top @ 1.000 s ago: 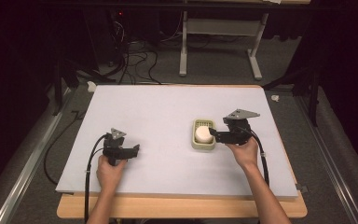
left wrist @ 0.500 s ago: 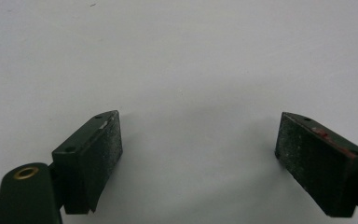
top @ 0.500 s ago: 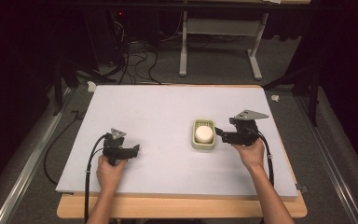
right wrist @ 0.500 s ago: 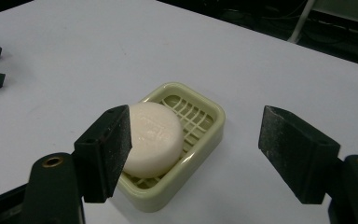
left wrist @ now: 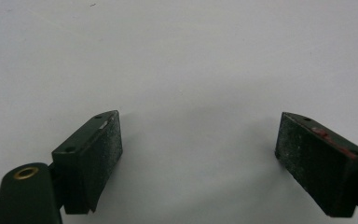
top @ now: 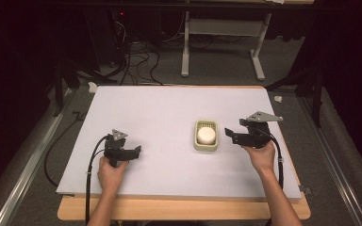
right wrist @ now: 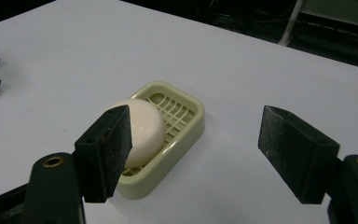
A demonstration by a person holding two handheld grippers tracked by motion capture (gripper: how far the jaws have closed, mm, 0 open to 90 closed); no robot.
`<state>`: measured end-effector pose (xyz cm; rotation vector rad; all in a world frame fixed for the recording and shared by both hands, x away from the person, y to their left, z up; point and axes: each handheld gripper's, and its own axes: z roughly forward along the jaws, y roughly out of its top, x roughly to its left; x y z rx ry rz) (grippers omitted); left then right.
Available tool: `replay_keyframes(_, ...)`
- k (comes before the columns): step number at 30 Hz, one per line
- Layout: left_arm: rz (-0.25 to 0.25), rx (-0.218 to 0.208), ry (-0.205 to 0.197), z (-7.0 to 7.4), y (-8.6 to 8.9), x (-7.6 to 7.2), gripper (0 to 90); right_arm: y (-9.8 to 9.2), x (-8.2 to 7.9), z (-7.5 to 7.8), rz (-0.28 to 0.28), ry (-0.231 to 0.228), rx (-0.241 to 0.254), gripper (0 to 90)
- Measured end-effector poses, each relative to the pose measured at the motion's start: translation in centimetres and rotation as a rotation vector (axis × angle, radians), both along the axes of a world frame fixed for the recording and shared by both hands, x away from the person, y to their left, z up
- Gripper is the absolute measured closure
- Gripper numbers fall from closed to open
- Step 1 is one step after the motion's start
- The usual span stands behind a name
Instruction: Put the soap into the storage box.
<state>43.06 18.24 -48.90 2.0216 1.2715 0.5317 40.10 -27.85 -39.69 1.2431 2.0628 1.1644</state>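
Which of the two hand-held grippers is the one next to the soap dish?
The right gripper; the soap dish lies just beside it, while the left gripper sits far off.

The right hand-held gripper has its jaws spread apart with nothing between them; beyond the left jaw a pale green soap dish sits on the white surface; a round white soap lies in it.

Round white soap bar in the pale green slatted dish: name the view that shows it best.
The right gripper view: the round white soap bar looms close in the pale green slatted dish, partly behind one jaw. The high view shows it small. The left gripper view faces bare white tabletop.
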Motion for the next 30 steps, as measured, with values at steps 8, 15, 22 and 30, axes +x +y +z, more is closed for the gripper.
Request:
replay_keyframes(8, -0.001, 0.001, 0.0, 0.0, 0.0, 0.0, 15.1, -0.6, -0.5, -0.1, -0.001, 0.007, 0.001, 26.6)
replay_keyframes(15, 0.0, 0.001, 0.0, 0.0, 0.0, 0.0, 15.1, -1.4, -1.1, -0.3, -0.021, 0.01, 0.014, 26.7)
replay_keyframes(22, 0.0, 0.001, 0.0, 0.0, 0.0, 0.0, 15.1, -2.4, -1.6, -0.4, -0.043, 0.006, 0.036, 26.9)
replay_keyframes(30, -0.001, 0.001, 0.0, 0.0, 0.0, 0.0, 15.1, -3.2, -2.1, -0.7, -0.056, 0.006, 0.041, 26.9)
